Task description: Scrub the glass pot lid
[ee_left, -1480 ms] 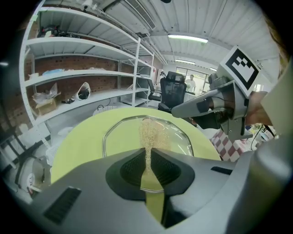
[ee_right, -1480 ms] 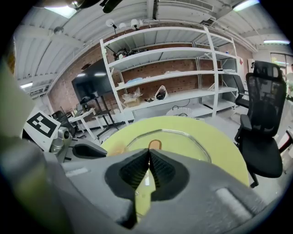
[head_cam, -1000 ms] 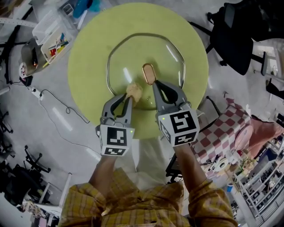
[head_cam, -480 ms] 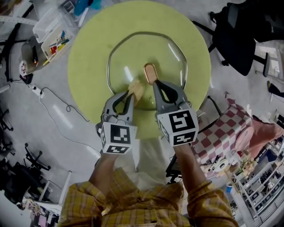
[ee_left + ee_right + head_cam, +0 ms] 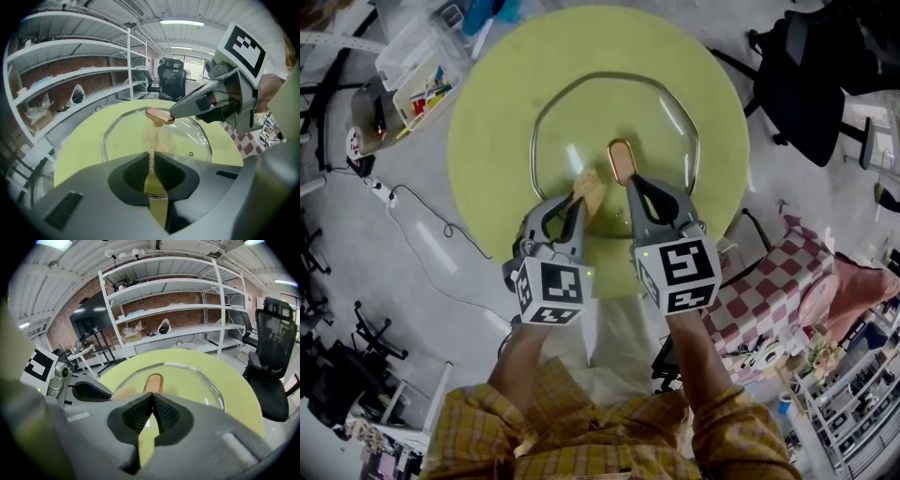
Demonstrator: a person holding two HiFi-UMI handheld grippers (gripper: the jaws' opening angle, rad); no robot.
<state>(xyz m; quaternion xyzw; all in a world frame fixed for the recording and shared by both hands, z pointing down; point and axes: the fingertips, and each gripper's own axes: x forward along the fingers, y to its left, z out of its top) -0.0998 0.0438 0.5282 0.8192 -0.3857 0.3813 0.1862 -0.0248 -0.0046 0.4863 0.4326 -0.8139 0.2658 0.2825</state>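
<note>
The green tabletop (image 5: 487, 122) carries the glass pot lid (image 5: 661, 117) in its middle (it looks slippery and breakable). Jaws of the left gripper (image 5: 578, 200) squeeze a sponge (image 5: 590, 187). Jaws of the right gripper (image 5: 632, 184) are closed beside the handle (image 5: 621, 159), likely the safest hold.

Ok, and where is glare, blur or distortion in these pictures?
Head view: white glare streaks on the lid and on the floor; the edges bend with the wide lens. Left gripper view: strong fisheye, dark corners, bowed shelves, a bright ceiling lamp. Right gripper view: the same bowing, and a soft blur at the left edge.
</note>
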